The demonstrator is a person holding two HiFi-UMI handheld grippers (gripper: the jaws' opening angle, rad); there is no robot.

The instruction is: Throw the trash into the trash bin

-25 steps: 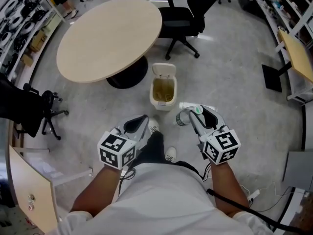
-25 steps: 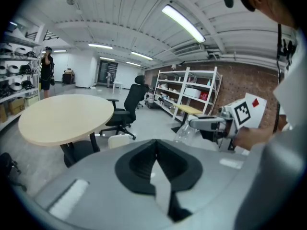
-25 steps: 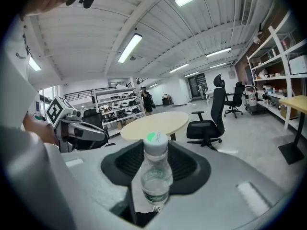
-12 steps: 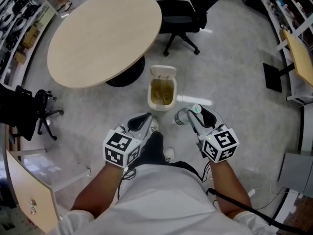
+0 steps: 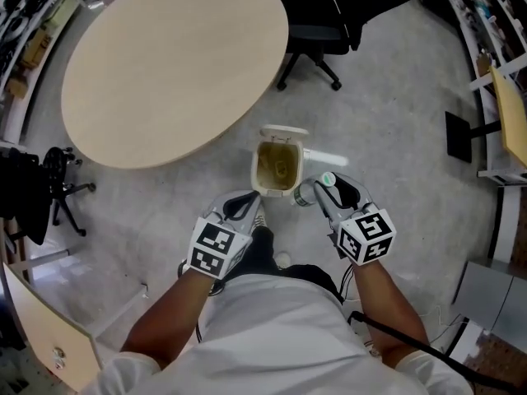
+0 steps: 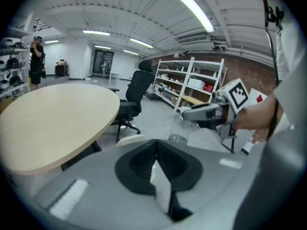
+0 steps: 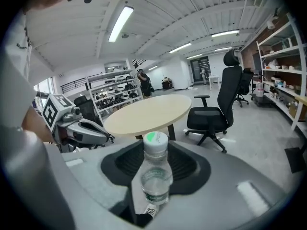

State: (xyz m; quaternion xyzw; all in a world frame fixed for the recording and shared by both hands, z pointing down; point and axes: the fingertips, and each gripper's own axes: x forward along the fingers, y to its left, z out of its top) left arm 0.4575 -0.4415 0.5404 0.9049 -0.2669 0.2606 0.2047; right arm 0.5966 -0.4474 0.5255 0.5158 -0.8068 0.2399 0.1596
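Note:
The small cream trash bin [image 5: 262, 171] stands open on the floor, its lid flipped back and a liner inside. My right gripper [image 5: 319, 191] is shut on a clear plastic bottle [image 5: 305, 194] with a green cap, just right of the bin's near corner. In the right gripper view the bottle [image 7: 155, 180] stands out between the pads. My left gripper [image 5: 245, 202] hovers at the bin's near left corner. A white scrap [image 6: 161, 187] sits pinched between its closed pads. The left gripper view also shows the right gripper [image 6: 204, 113] and the bottle [image 6: 179, 131].
A round beige table [image 5: 165, 64] lies behind and left of the bin. A black office chair [image 5: 325, 15] stands behind the bin, another black chair [image 5: 37, 188] at far left. The person's shoes [image 5: 282, 260] are just below the grippers. Shelving and a desk [image 5: 509, 97] line the right.
Both grippers have moved forward and down toward the bin, each keeping its load. Their tips now sit at the bin's near edge instead of a step short of it.

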